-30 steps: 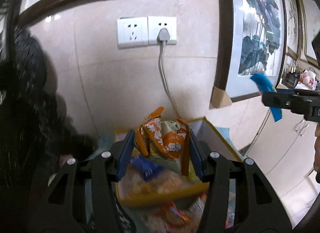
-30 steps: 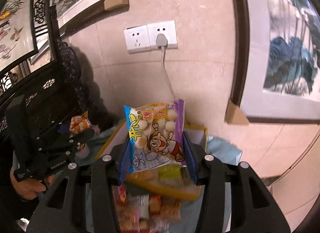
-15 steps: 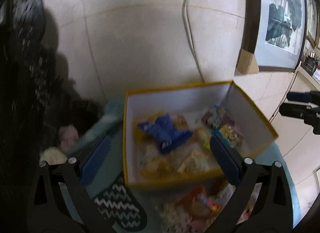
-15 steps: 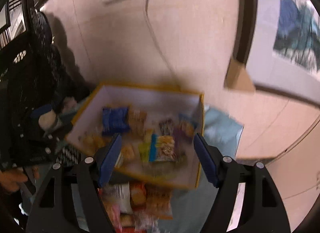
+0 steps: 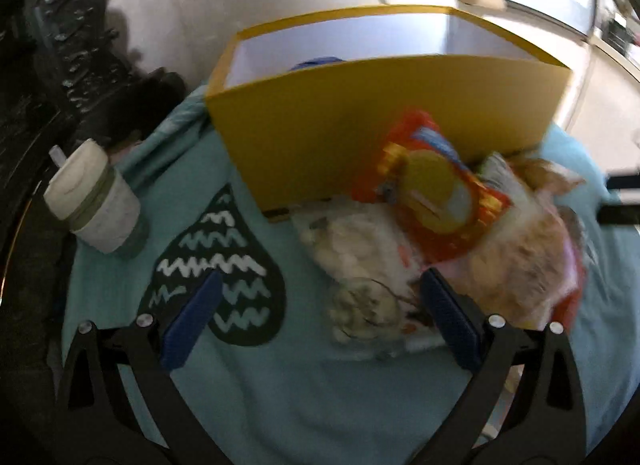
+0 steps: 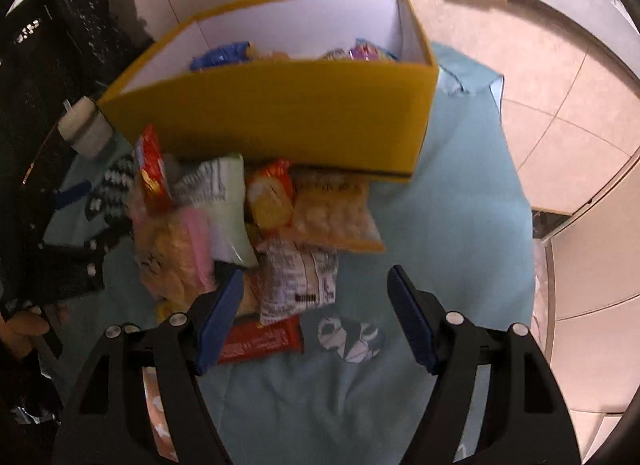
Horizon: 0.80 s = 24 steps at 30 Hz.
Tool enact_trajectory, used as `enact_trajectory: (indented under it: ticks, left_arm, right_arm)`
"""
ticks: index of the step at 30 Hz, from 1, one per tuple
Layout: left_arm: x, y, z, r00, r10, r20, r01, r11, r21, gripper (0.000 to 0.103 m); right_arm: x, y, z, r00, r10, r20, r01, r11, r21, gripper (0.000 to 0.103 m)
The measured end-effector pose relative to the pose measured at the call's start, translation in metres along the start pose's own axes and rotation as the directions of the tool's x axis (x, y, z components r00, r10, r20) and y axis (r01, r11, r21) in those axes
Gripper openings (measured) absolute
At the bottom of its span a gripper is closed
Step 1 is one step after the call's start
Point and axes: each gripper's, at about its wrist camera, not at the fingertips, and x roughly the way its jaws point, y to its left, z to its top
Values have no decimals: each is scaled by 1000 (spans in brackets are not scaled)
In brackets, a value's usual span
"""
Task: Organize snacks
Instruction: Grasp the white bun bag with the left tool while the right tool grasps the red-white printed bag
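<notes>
Both views, read left to right. A second ago we held a snack packet in each gripper above the yellow box [image 5: 384, 117]; both packets now lie inside, so two more items are sorted and we judge the next pickup to be starting.

Left wrist view: a lidded cup [image 5: 94, 201] stands at left on the teal cloth [image 5: 280, 393] covering the desk. The left gripper [image 5: 320, 317] is spread wide and empty. The pale packet [image 5: 360, 265] sits between its fingers, nearer the right one; the red-and-yellow packet [image 5: 432, 193] lies beyond, at centre right, against the box front.

Right wrist view: the right gripper [image 6: 316, 313] is open and empty. The white printed packet [image 6: 300, 277] and the red bar [image 6: 260, 337] lie just inside its left finger; the remaining pile [image 6: 192, 217] spreads to the upper left, below the box.
</notes>
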Motion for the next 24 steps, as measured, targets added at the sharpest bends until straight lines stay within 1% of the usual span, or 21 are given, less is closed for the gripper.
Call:
enact_trajectory:
  ticks: [3,6,9,10,11,12,13,15,17,18,19,20,21,22,23,24]
  left_arm:
    - [12,6,8,1000,-28,-11,27,998,-53,101]
    - [21,-1,19,999,-44,-8,44,999,-30,101]
    - [26,-14,23,996,-93,-15,92,996,-7,101]
    - [26,-19,20,995,-94,-21,95,995,14,101]
    - [29,-24,16,996,-80,-38,81,996,48,101]
    - [38,-30,9,996,-41,-84,49,994,94,101]
    - [44,-30,3,993,-27,-112,39,994,101,101]
    - [49,-15,-7,991,-59,-124,60,998,-2,101]
    - [52,-7,-10,988,-87,-130,79,995,-64,101]
    - [52,-5,-11,987,-94,-130,85,994,-73,101]
    - [51,-6,-11,987,-103,-124,95,993,-66,96]
    - [50,-7,-11,986,-116,-117,110,992,-55,84]
    - [47,-10,-10,986,-134,-103,132,991,-30,75]
    - [44,-13,-10,987,-133,-95,133,991,-8,68]
    - [40,-14,-10,988,-126,-84,127,992,5,65]
    - [37,-13,-10,988,-138,-75,138,990,-5,64]
  right_arm:
    - [9,0,-1,1000,-11,-14,11,1000,-1,74]
    - [20,1,1,1000,-11,-21,11,1000,6,74]
    - [30,6,8,1000,-4,-31,4,1000,11,74]
    - [34,9,9,999,-4,-35,4,1000,7,74]
    - [36,11,9,999,-9,-39,9,1000,2,75]
    - [40,14,10,999,-18,-43,17,1000,-5,75]
    - [45,15,9,998,-29,-53,29,1000,-11,75]
    - [54,15,6,996,-33,-81,32,999,-5,75]
    - [59,11,2,995,-8,-99,10,1000,21,73]
    - [58,13,-1,996,-39,-83,38,999,-11,65]
    - [56,13,-3,997,-26,-74,25,999,-22,60]
    - [55,13,-4,997,-10,-75,8,1000,-19,44]
    - [54,10,-5,997,7,-78,-7,1000,-5,42]
    - [51,8,-6,997,16,-74,-16,1000,7,42]
    - [49,6,-8,998,20,-63,-20,1000,13,42]
    - [45,5,-9,998,24,-50,-23,1000,20,42]
